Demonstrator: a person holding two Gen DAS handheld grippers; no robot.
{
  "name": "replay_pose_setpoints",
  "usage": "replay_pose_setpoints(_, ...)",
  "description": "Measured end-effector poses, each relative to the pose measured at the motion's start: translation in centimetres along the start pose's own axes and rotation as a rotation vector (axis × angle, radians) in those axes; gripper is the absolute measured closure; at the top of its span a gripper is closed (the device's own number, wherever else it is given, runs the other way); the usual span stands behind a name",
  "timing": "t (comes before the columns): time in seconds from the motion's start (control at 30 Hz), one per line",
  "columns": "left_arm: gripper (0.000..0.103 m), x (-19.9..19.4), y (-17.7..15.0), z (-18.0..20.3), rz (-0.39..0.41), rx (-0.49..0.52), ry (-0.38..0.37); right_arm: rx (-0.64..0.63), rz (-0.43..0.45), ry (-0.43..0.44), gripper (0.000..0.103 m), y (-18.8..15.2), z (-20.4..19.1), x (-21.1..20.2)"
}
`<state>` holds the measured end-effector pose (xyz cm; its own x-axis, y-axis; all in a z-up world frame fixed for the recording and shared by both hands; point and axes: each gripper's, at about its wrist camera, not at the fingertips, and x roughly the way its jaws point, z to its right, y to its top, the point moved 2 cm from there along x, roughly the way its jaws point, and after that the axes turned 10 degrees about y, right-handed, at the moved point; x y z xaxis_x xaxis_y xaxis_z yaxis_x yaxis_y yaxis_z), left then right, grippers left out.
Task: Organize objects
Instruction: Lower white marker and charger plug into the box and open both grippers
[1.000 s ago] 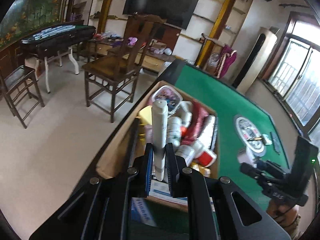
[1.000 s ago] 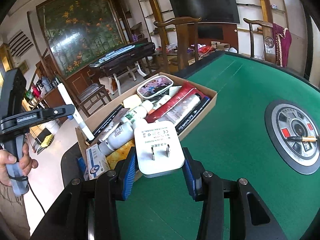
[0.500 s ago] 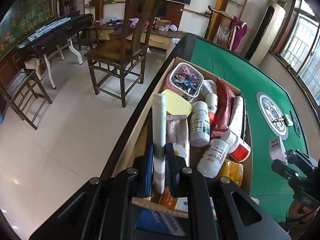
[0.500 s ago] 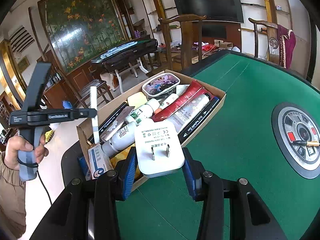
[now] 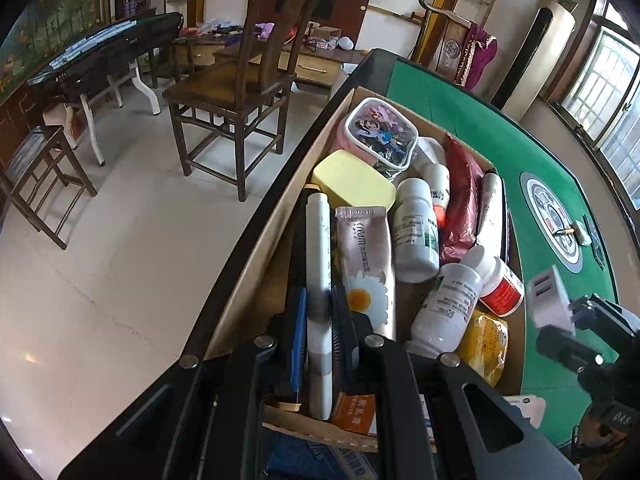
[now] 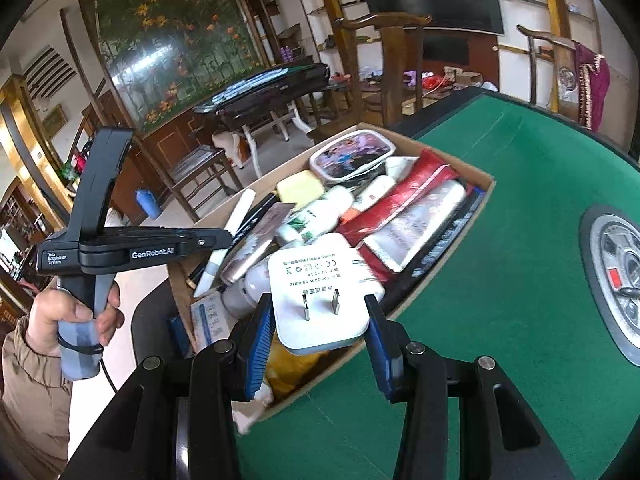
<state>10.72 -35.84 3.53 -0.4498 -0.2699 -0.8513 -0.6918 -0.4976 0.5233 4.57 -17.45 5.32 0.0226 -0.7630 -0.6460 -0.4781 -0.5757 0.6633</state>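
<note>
My left gripper [image 5: 319, 312] is pinched tight on a white pen [image 5: 318, 264], blue pads on both sides of the barrel, pen lying lengthwise over the left side of the cardboard box [image 5: 256, 264]. Seen from the right wrist, the pen [image 6: 230, 236] slants down into the box [image 6: 486, 178] past its left wall; my left hand [image 6: 70, 316] wraps the grey handle. My right gripper [image 6: 318, 326] clamps a white charger plug [image 6: 320, 288] by its sides, two prongs facing the camera, held just above the box's near corner. In the left view the plug [image 5: 546, 300] sits over the green table [image 5: 460, 116], right of the box.

Box is crammed: pink cream tube [image 5: 366, 260] with a daisy just beside the pen, yellow sponge [image 5: 354, 180], cartoon pouch [image 5: 380, 132], white bottles [image 5: 414, 232], red packet [image 5: 460, 200], yellow bag [image 5: 486, 340]. Box sits at the table's left edge. Round dial [image 6: 618, 276] set in the felt, well apart from the box. Wooden chair [image 5: 240, 92] on the floor beyond.
</note>
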Motion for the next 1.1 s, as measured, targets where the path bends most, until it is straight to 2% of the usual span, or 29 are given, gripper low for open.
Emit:
replay_pose_setpoints(0.17,0.09,-0.4,0.1,-0.2,0.01,-0.007,-0.01,-0.027,-0.037,0.031,0.056,0.9,-1.7,2.3)
replay_pose_setpoints(0.3,0.075,-1.0,0.5,-0.4,0.023,-0.014,-0.036,-0.059,-0.07,0.054,0.055,1.7,-3.5,4.4)
replay_pose_setpoints(0.47,0.072,-2.9,0.9,-1.3,0.088,-0.046,-0.053,-0.086,-0.101,0.064,0.056,2.0,-5.0,6.6)
replay_pose_setpoints(0.6,0.058,-4.9,1.1,-3.3,0.156,-0.122,-0.075,-0.095,-0.094,0.07,0.056,2.3,-5.4,7.4)
replay_pose_setpoints(0.67,0.056,-5.4,0.9,-3.8,0.157,-0.134,-0.079,-0.084,-0.074,0.087,0.053,2.3,-5.3,7.4)
replay_pose_setpoints(0.73,0.056,-5.7,0.7,-4.1,0.156,-0.142,-0.079,-0.075,-0.05,0.094,0.03,2.4,-5.2,7.0)
replay_pose_setpoints(0.93,0.056,-6.3,0.1,-3.5,0.157,-0.156,-0.117,-0.059,0.052,0.104,0.024,2.2,-4.3,2.7)
replay_pose_setpoints(1.1,0.055,-6.6,-0.4,0.3,0.156,-0.095,-0.141,-0.006,0.121,0.048,0.013,1.4,-1.1,-1.8)
